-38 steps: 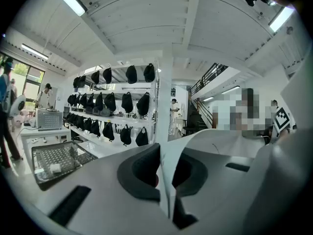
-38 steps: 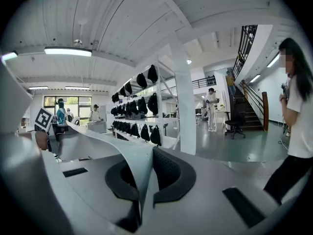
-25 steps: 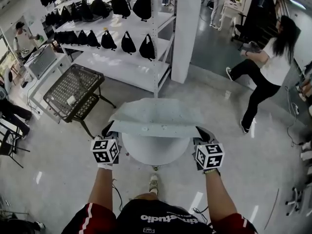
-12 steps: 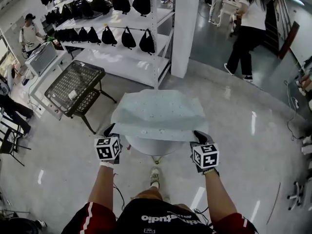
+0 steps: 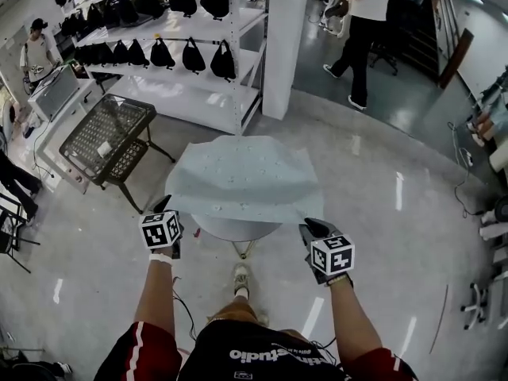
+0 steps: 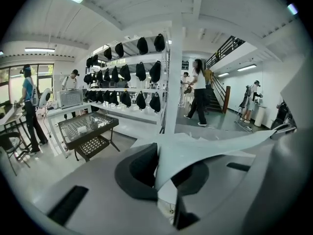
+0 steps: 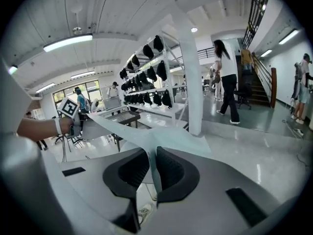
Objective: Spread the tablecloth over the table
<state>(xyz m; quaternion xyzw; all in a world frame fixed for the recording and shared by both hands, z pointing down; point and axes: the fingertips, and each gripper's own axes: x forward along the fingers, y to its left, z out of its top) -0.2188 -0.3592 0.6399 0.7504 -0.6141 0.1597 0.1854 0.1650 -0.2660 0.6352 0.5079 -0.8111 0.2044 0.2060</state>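
**Pale cloth draped on the round table, near corners at the two grippers**

A glossy grey floor (image 5: pixel 397 236) runs all round the table. Beyond the table's far side stands a white shelf rack (image 5: pixel 190 94) hung with rows of black bags (image 5: pixel 192 55), and just to the right of the rack is a square white pillar (image 5: pixel 278 46). A person (image 5: pixel 361 30) walks on the floor well behind the table, past the pillar. A dark wire-mesh stand (image 5: pixel 103 129) sits off the table's far left side.

The round white table (image 5: pixel 234 228) is mostly covered. Only its near rim shows, as a curved white strip under the cloth's front edge.

The tablecloth (image 5: pixel 242 177) is pale blue-green with small scattered dots. It lies over the table top with shallow creases, and its far corners hang past the table's far edge. Its front edge stretches across the near side of the table between the two grippers.

The right gripper (image 7: pixel 152 170), at the table's near right, has its jaws pressed together on the cloth's corner, with the fabric pinched thin between the dark pads.

The left gripper (image 6: pixel 166 175), at the table's near left, has its jaws opening. The cloth's other near corner stands between them, lying against one pad (image 6: pixel 142 163), with a gap showing below it.
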